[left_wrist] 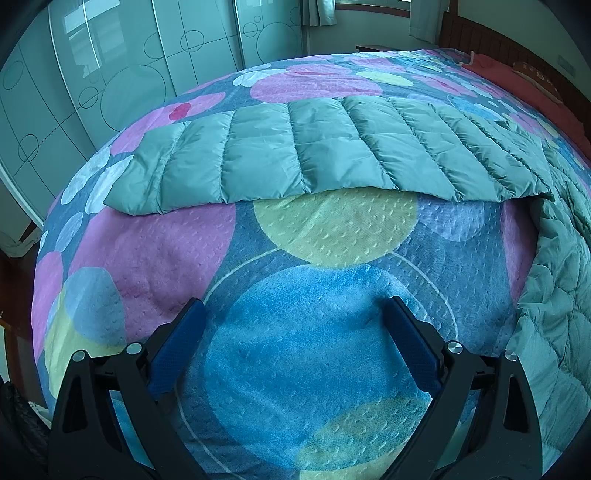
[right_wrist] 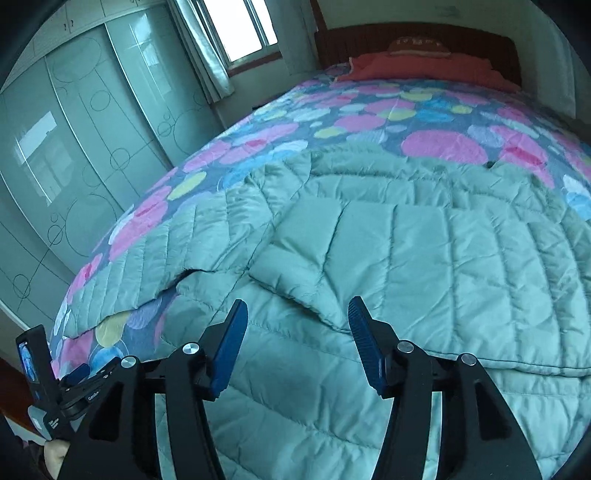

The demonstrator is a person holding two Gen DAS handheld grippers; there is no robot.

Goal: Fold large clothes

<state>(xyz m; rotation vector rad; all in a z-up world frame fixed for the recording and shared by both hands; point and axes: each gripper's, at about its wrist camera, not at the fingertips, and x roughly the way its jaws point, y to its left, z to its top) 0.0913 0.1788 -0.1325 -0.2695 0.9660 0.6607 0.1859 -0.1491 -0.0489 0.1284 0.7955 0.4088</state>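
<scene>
Nearest in the left wrist view, the left tool point(left_wrist: 293, 306) stands wide open with nothing between its blue pads, poised over a bare stretch of the circle-patterned bedspread point(left_wrist: 314, 332). Just beyond it, a sleeve point(left_wrist: 295, 155) of the pale green quilted down jacket point(left_wrist: 554, 295) lies flat across the bedspread. Its long axis runs left to right across the view, the cuff end pointing left and the other end joining the jacket body at the right edge. The quilting seams cross the sleeve's width.

In the right wrist view, the right tool point(right_wrist: 297, 308) is likewise spread apart and grips nothing; it hangs above the jacket body point(right_wrist: 424, 266), which covers the near part of the bed. A second sleeve point(right_wrist: 310, 247) is folded in over the body, its squared end lying just ahead of the tool and pointing toward the left tool's side. The outstretched sleeve point(right_wrist: 147, 258) runs off to the left toward the bed's edge. The left tool's black frame point(right_wrist: 40, 380) shows at the lower left corner.

Farther off, a red pillow point(right_wrist: 417, 66) rests against the dark wooden headboard point(right_wrist: 347, 40). The glossy wardrobe doors point(right_wrist: 92, 129) with circle outlines line the left wall, beside a curtained window point(right_wrist: 243, 29).
</scene>
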